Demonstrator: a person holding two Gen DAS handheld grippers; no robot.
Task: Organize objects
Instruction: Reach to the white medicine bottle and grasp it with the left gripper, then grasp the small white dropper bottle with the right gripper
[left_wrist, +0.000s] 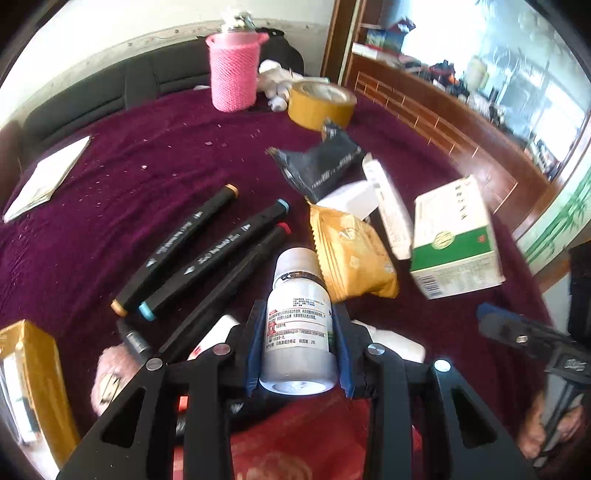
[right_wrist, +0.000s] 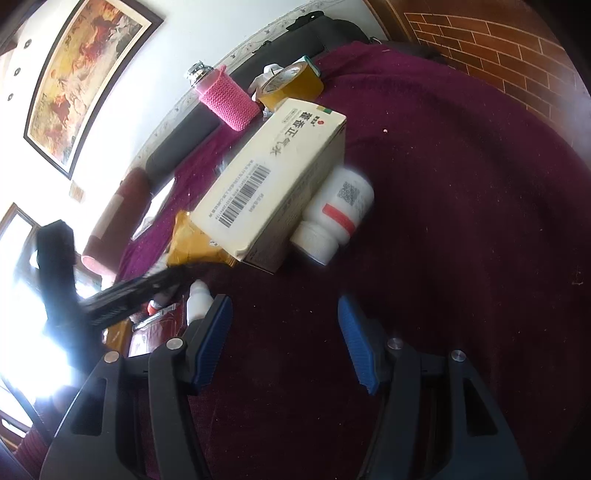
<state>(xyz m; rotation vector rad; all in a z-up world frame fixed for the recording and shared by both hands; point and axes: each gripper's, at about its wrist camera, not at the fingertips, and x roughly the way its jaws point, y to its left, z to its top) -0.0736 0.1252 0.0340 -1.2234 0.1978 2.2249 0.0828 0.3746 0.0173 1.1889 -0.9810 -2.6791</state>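
- Right wrist view: a purple cloth (right_wrist: 461, 221) is spreading beneath the right gripper (right_wrist: 284, 343), whose jaws are standing apart, holding nothing.
- A cream box (right_wrist: 266, 184) is lying ahead of those jaws, a second bottle (right_wrist: 332, 218) touching it.
- The left gripper (left_wrist: 299, 347) is clamping a white bottle (left_wrist: 297, 325), cap pointing forward beyond the fingertips.

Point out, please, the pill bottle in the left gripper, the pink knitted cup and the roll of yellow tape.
pill bottle (left_wrist: 297, 325), left wrist view, on its printed label.
pink knitted cup (left_wrist: 233, 75), left wrist view, on its knitted side.
roll of yellow tape (left_wrist: 320, 105), left wrist view, on its outer band.
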